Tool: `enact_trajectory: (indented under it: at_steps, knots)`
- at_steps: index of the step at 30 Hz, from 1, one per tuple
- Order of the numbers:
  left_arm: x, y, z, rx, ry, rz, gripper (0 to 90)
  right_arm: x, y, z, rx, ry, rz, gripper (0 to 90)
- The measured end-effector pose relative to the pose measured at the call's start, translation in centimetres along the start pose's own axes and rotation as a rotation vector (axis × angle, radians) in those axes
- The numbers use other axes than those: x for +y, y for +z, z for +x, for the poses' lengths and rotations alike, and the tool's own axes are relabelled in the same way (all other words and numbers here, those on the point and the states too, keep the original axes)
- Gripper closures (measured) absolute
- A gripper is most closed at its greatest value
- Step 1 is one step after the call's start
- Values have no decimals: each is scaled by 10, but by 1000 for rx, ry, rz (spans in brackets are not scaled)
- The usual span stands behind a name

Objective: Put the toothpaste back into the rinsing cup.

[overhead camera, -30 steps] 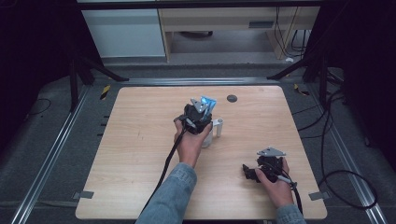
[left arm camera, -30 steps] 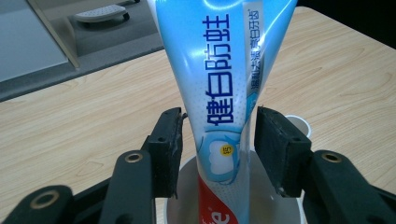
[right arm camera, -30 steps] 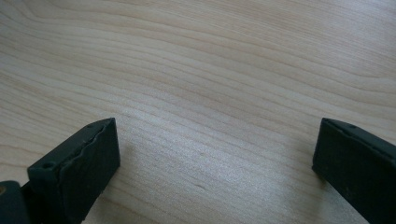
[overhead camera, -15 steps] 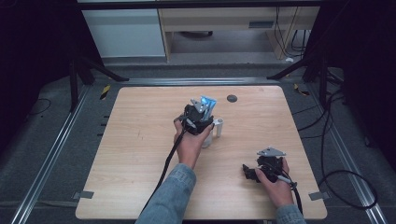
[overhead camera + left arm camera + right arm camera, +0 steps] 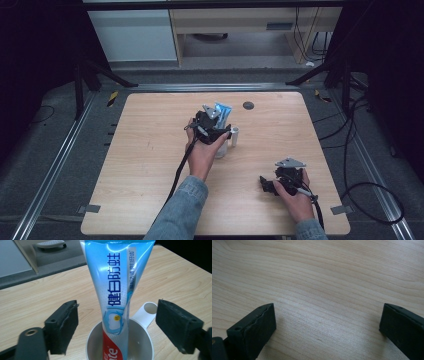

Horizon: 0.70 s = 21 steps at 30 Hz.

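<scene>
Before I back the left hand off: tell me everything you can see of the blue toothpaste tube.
The light-blue plastic toothpaste tube, with dark-blue Chinese lettering, a tooth picture and a red band low down, stands nearly upright, lower end inside the white handled cup on the wooden table. It seems to lean on the cup's rim. The left gripper has just been opening; its jaws flank the tube without touching.

Toothpaste tube (image 5: 117, 290), dark blue Chinese characters 健白防蛀 (running lengthwise), white partial lettering on red base

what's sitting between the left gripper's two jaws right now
In the left gripper view, a toothpaste tube stands in a cup between the open left gripper, untouched by either jaw.
</scene>
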<state>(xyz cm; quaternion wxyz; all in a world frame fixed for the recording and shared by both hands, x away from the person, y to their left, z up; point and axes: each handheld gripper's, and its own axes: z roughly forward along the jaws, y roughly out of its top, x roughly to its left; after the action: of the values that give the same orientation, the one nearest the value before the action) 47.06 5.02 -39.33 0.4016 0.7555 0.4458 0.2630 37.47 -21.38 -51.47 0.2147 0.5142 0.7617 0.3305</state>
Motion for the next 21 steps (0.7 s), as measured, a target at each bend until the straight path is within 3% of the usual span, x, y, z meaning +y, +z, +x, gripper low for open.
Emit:
enact_trajectory:
  at_steps: [7, 21]
  knots:
    - [2, -5, -4, -42, 11, 11, 92, 0, 1, -1, -6, -11, -3, 8]
    - [5, -14, -8, -47, 38, 13, 63, 0, 1, -1, -7, -13, -4, 7]
